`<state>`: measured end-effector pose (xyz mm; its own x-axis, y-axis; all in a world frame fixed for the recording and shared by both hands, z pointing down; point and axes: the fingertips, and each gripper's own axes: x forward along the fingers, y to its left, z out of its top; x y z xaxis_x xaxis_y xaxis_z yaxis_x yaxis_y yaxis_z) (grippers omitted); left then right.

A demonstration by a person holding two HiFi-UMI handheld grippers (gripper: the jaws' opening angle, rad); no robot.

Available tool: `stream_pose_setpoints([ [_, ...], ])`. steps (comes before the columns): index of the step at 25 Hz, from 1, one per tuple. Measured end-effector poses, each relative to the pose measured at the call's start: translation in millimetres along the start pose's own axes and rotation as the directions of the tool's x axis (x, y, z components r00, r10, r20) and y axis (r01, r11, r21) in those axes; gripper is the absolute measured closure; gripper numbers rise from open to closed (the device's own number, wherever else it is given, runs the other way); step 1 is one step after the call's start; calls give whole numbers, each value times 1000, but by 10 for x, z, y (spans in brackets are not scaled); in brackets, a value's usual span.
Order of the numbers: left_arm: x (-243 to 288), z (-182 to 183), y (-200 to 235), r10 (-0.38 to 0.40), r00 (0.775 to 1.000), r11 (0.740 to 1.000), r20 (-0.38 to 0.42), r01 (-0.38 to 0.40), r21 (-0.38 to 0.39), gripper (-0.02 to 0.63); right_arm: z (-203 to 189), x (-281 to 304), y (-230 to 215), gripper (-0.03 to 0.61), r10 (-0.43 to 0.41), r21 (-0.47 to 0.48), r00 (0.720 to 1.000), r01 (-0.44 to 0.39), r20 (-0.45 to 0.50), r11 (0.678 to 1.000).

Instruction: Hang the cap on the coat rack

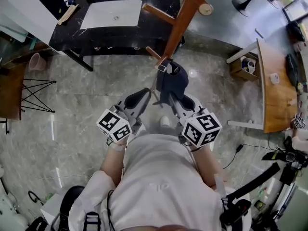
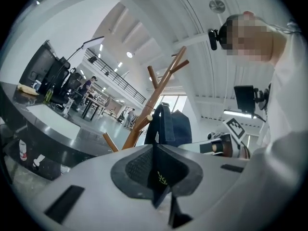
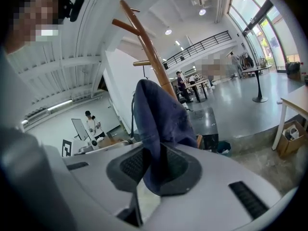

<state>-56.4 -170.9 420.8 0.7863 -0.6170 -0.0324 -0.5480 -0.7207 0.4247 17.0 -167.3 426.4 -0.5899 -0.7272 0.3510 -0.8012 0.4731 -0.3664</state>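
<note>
The right gripper [image 3: 155, 170] pinches the navy cap's [image 1: 174, 80] cloth, jaws narrow. The left gripper [image 2: 157, 173] nips its thin dark edge, beside the coat rack [image 1: 185, 14].

Cap [image 1: 172, 80] btwn left gripper [image 1: 144, 94] & right gripper [image 1: 173, 100], just before coat rack [image 1: 185, 18]; counter [image 1: 149, 30] behind it.

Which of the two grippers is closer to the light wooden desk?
Right. The desk stands off to the person's right; the right gripper, gripping the cap, is on that side, and the left gripper is farther over to the left.
</note>
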Motion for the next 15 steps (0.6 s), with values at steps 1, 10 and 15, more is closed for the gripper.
stream_pose_setpoints([
  [1,9,27,26,-8,1000,1000,3,8,15,603,20,29,23,509,-14,0,1000,14,-1,1000],
  [10,82,171,82,-112,994,992,-11,112,57,603,137,215,202,509,-169,-3,986,169,-12,986],
  [15,72,223,183,-133,991,989,-34,135,55,603,186,359,225,509,-238,41,971,239,-18,970],
])
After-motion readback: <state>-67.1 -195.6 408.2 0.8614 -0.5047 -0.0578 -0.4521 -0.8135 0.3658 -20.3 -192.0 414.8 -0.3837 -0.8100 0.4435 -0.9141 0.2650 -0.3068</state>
